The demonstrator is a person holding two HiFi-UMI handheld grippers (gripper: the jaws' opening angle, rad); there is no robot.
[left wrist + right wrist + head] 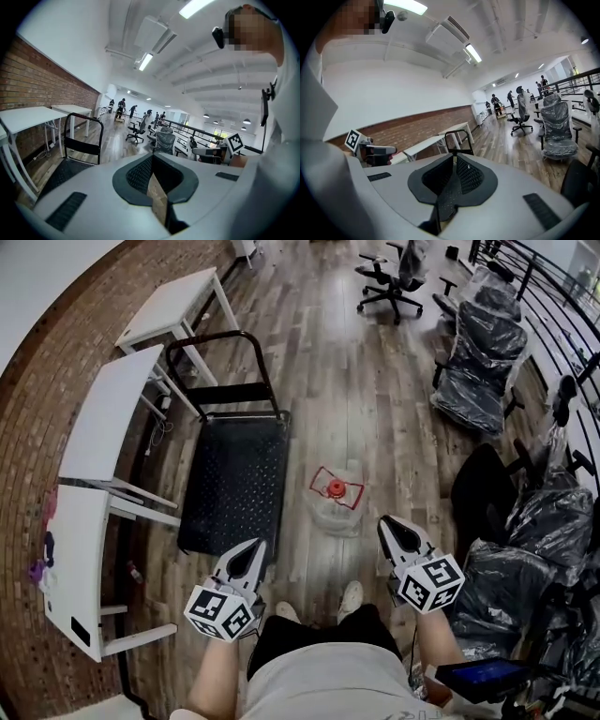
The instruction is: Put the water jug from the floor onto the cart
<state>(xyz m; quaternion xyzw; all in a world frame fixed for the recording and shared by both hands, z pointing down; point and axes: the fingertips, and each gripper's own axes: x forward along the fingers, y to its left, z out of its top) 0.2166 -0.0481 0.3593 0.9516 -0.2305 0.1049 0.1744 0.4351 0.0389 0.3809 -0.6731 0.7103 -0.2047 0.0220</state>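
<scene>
We hold the left gripper (251, 554) and right gripper (394, 532) low, tilted slightly down, forearms extended. Both have jaws together and empty. The water jug (336, 495) stands on the floor (375, 399) ahead, just beside the cart (234, 474).

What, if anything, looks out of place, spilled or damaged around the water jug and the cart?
Nothing stands out. The water jug stands upright and capped on the floor beside the cart, with no spill visible. The plastic-wrapped chairs look stored, not damaged.
</scene>
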